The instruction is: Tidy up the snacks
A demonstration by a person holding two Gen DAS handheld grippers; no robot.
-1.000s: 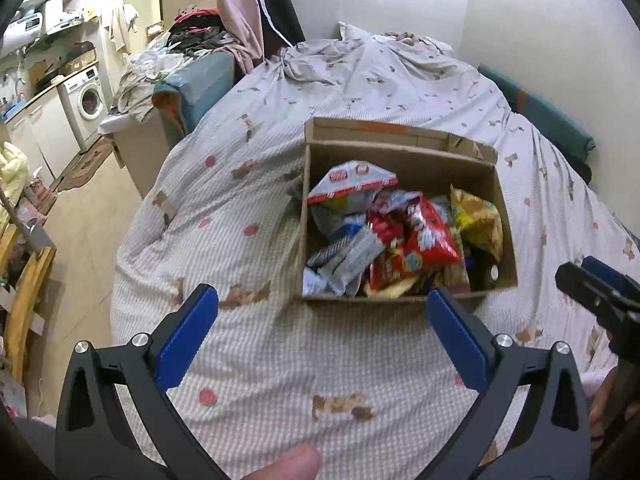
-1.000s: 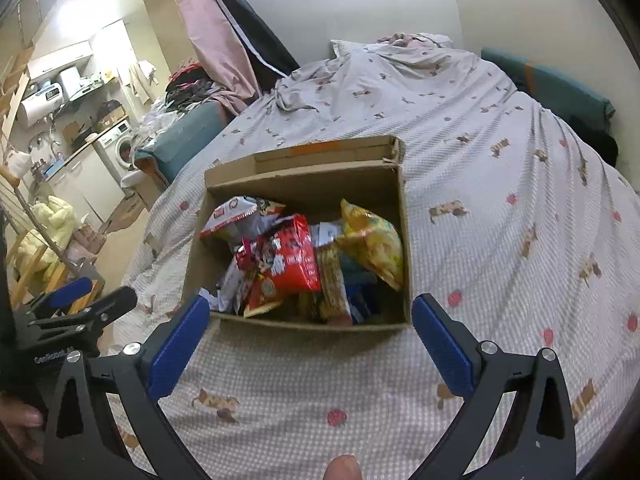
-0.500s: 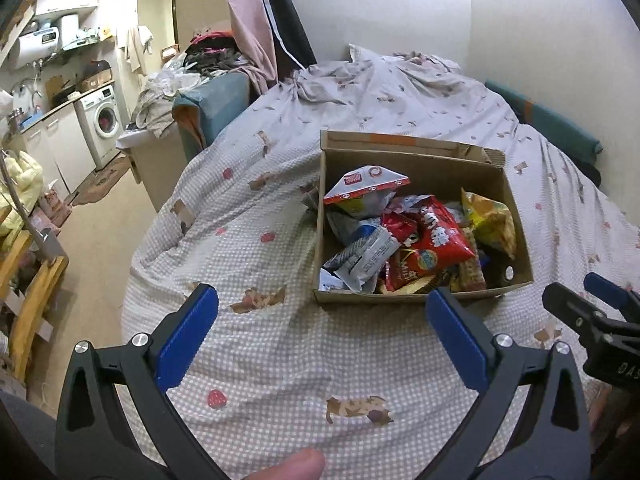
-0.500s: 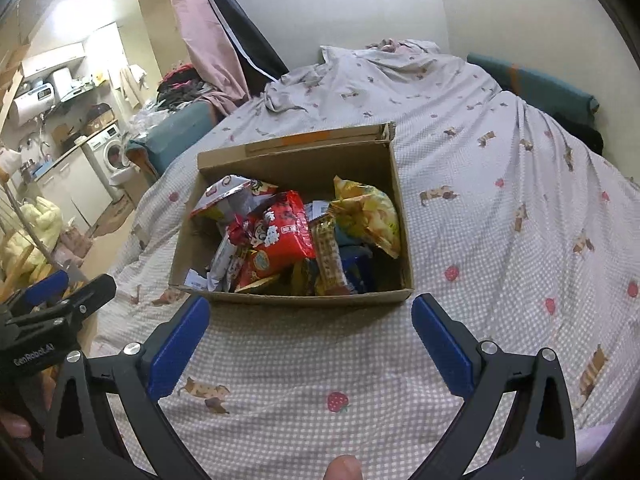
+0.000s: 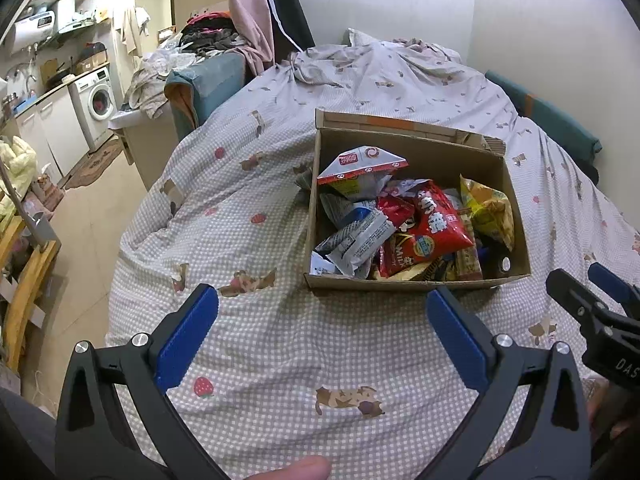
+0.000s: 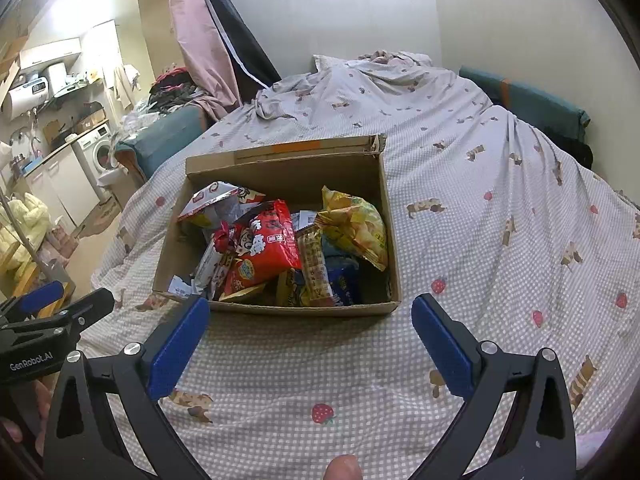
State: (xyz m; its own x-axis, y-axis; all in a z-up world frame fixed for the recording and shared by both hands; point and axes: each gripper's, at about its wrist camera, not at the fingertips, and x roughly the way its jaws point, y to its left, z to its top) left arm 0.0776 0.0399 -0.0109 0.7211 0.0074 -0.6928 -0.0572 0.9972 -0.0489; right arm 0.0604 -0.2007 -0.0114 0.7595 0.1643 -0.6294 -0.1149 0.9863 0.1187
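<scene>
An open cardboard box (image 5: 412, 286) (image 6: 280, 168) sits on the bed, filled with several snack packets. A red bag (image 5: 434, 228) (image 6: 262, 250) lies in the middle, a yellow bag (image 5: 488, 210) (image 6: 356, 226) at the right, a white-and-red packet (image 5: 360, 166) (image 6: 216, 200) at the back left. My left gripper (image 5: 322, 330) is open and empty, held short of the box's near wall. My right gripper (image 6: 310, 334) is open and empty, also just short of the near wall. Each gripper shows at the edge of the other's view.
The bed (image 5: 280, 344) (image 6: 500, 240) has a checked cover with strawberry and animal prints, rumpled at the far end. Left of the bed are bare floor (image 5: 92, 232), a washing machine (image 5: 98, 102), cabinets and a clothes pile (image 5: 208, 36). Walls bound the far and right sides.
Both grippers have pulled back and risen slightly, so the box sits a little farther away in both views. Both stay open and empty.
</scene>
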